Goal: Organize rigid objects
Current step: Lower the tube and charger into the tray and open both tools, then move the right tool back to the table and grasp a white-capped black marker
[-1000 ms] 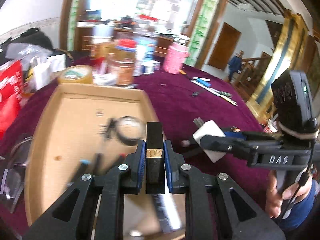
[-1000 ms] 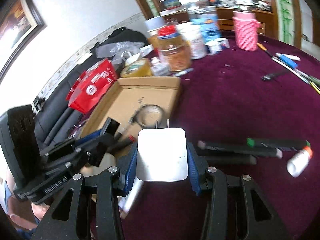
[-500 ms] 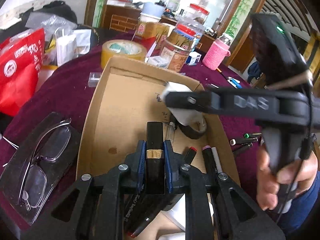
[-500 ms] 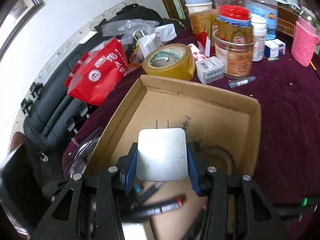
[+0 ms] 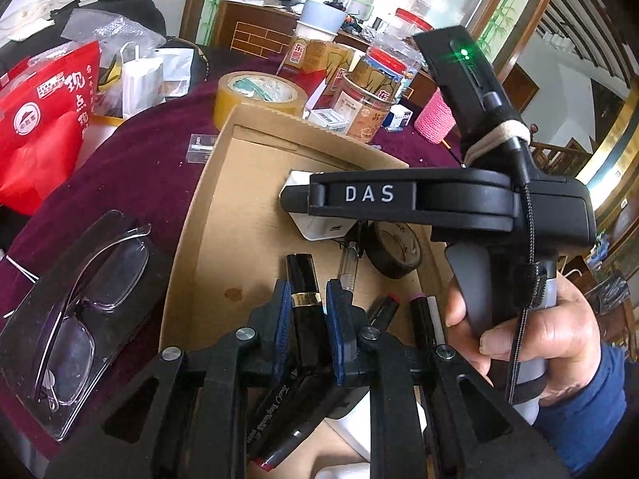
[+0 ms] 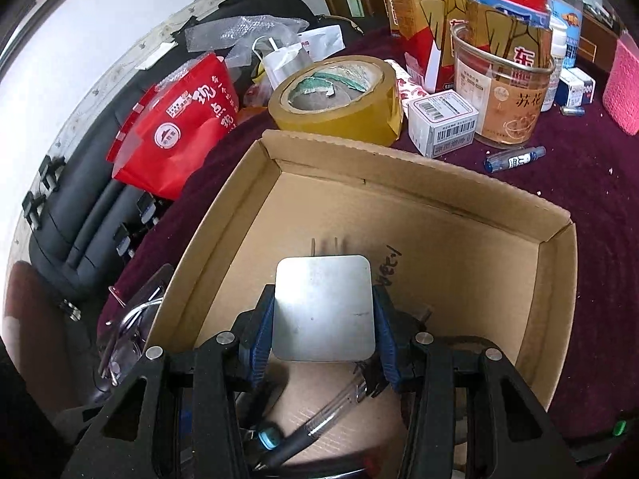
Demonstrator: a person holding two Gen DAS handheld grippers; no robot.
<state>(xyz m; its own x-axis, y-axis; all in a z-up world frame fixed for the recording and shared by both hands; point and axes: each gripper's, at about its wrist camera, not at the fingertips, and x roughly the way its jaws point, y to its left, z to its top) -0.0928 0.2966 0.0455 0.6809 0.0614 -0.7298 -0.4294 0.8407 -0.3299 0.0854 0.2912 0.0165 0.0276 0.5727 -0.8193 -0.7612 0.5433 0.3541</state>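
So right now I've got both grippers over the cardboard box (image 6: 419, 183), which sits on the dark red tablecloth (image 6: 579, 167). My left gripper (image 5: 306, 311) is clamped tight on a slim black tube with a gold band (image 5: 304, 279), held above the box floor where a few markers (image 5: 419, 311), a clear pen (image 5: 348, 267) and a roll of black tape (image 5: 393, 249) already lie. My right gripper (image 6: 323, 319) has its blue pads pinching a white plug adapter (image 6: 324, 311), prongs pointing forward, low over the box's bare middle; can't tell if it touches the bottom. A pair of glasses (image 5: 76, 299) sits in a clear tray just left of the box, and a big roll of yellow tape (image 6: 339, 97) is right behind it.
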